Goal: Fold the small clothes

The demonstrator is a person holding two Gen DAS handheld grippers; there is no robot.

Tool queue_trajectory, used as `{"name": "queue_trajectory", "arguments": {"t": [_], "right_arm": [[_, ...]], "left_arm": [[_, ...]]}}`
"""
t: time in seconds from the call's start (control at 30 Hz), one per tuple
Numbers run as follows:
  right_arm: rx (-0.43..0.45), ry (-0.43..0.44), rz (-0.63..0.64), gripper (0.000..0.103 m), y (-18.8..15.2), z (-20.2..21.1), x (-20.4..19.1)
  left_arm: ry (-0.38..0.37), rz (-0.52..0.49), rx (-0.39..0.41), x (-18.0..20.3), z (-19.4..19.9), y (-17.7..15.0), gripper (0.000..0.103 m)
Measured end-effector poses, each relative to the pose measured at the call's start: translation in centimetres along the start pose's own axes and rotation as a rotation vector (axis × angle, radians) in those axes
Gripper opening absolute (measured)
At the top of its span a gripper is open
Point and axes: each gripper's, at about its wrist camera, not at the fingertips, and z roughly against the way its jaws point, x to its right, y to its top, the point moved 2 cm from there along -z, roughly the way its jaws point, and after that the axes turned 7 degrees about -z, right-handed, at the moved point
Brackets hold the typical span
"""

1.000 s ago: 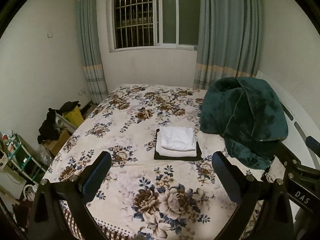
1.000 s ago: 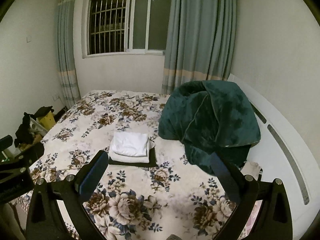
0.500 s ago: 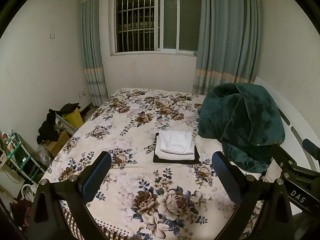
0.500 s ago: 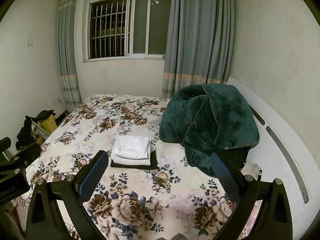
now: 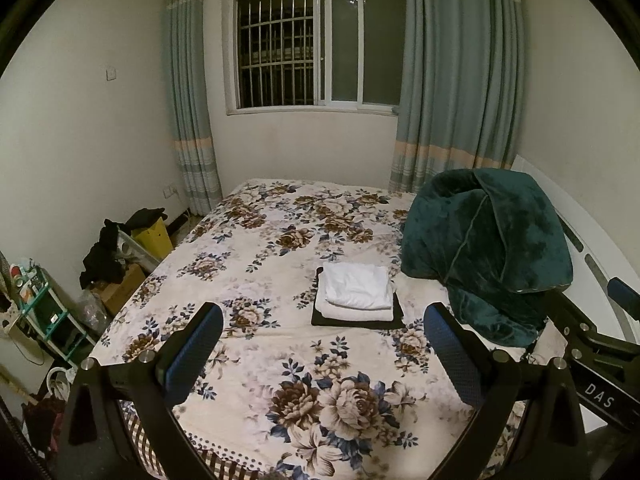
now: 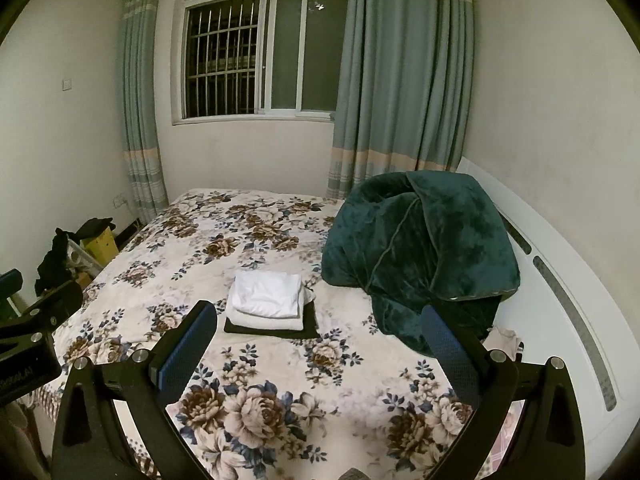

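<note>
A stack of folded clothes (image 5: 357,295) lies in the middle of the floral bed (image 5: 280,360): two white pieces on a black one. It also shows in the right wrist view (image 6: 267,300). My left gripper (image 5: 323,344) is open and empty, held above the near edge of the bed, well short of the stack. My right gripper (image 6: 318,344) is open and empty too, beside it on the right. The right gripper's body shows at the right edge of the left wrist view (image 5: 592,344).
A crumpled dark green blanket (image 5: 488,248) is heaped on the bed's right side against the white headboard (image 6: 568,304). Boxes, dark clothes (image 5: 104,256) and a small shelf (image 5: 44,320) stand on the floor to the left. A barred window (image 5: 312,48) and curtains are behind.
Both grippers have drawn back and tilted up from the bed; the stack now looks smaller and lower in both views. Both jaws stay open.
</note>
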Motion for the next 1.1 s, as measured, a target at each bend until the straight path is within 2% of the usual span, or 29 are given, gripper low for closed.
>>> {"name": "queue_trajectory", "arguments": {"t": [1.1], "right_arm": [[0.011, -0.002, -0.002, 0.103, -0.2, 1.1, -0.2]], "left_arm": [[0.014, -0.006, 0.005, -0.2, 1.1, 0.3, 0.103]]}}
